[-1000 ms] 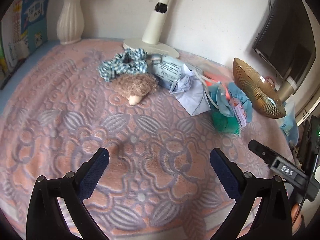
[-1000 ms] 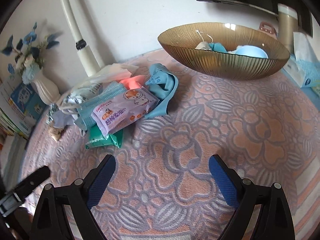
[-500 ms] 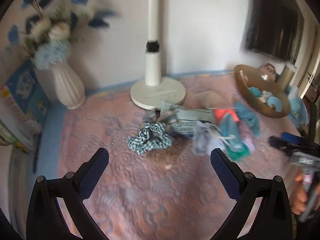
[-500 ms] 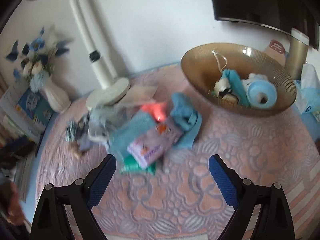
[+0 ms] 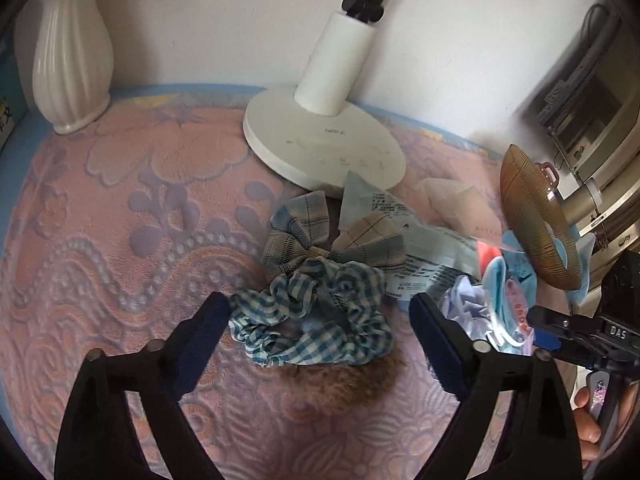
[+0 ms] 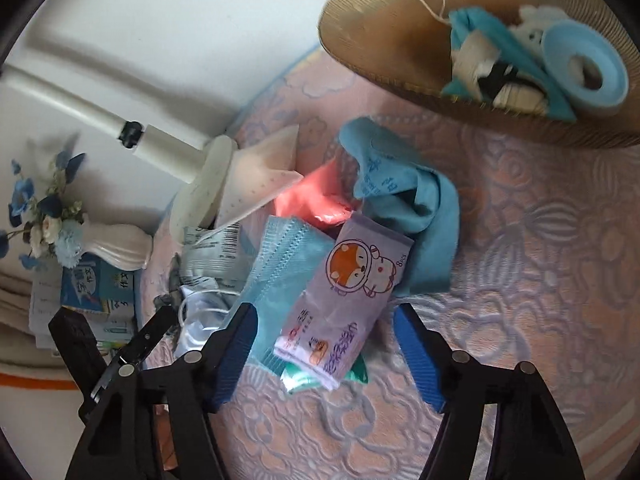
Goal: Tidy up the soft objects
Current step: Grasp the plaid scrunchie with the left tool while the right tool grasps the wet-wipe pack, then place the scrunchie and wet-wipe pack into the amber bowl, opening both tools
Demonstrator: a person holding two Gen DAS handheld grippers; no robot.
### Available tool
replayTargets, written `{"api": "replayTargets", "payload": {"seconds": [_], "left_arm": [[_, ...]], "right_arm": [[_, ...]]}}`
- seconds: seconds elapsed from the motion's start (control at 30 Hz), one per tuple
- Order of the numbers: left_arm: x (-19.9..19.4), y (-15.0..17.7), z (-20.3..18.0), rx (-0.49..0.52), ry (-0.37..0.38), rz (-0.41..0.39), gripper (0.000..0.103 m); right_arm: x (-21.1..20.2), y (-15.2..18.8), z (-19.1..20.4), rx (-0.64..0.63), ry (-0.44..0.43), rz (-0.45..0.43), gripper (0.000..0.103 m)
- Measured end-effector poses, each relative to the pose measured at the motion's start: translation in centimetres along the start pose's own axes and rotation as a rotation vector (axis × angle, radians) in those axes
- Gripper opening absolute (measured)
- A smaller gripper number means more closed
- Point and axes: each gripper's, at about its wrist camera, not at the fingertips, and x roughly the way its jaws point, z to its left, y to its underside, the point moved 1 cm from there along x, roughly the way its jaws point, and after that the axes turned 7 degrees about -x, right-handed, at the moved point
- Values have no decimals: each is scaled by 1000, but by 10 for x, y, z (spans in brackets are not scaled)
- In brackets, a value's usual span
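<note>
Quick look from my remote seat. My left gripper [image 5: 320, 322] has its fingers spread wide, straddling the blue gingham scrunchie [image 5: 316, 320], which sits right between the tips on the pink embossed blanket [image 5: 120, 240] covering the tabletop. It's lying flat, a squashed ring with its long axis running roughly 9 to 3 across the fingers' gap. Touching it at 12 o'clock is a plaid bow [image 5: 320, 232], and a brown fuzzy plush [image 5: 340, 384] peeks out from under its 6 o'clock edge.

Handling-wise I'd guess the scrunchie is super light, floppy and not slippery, so nothing fragile here. I'd pinch one bunched side of the ring, not try to span the whole thing, and watch I don't snag the plush underneath.

My right gripper [image 6: 324, 340] is also spread, nothing held, hovering over the purple wet-wipes pack [image 6: 344, 300] with the cartoon fox. That pack's long axis runs about 1 to 7 o'clock, lying on top of a blue face-mask pack [image 6: 280, 260] and something green. It should be squishy but a bit slick in its film, so I'd grab across the short width.

The brown ribbed bowl [image 6: 360, 20] at 1 o'clock already holds some soft bits, so probably that's the destination.
</note>
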Motion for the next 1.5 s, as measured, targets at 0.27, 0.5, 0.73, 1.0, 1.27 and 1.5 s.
{"api": "replayTargets", "payload": {"seconds": [0.27, 0.5, 0.73, 1.0, 1.27, 1.5], "left_arm": [[-1, 4, -10, 9, 1, -18, 28], [-47, 15, -24, 44, 34, -127, 12], [-115, 36, -39, 66, 173, -248, 12], [-133, 63, -60, 57, 265, -239, 12], [-134, 73, -124, 167, 295, -222, 12], [-132, 40, -214, 260, 318, -261, 12]], "right_arm": [[10, 2, -6, 21, 27, -44, 47], [-21, 13, -9, -25, -3, -111, 46], [-76, 29, 3, -91, -48, -211, 46], [-120, 59, 0, -159, -14, -259, 46], [-155, 62, -20, -103, -15, -269, 46], [-234, 34, -34, -106, 74, -489, 46]]}}
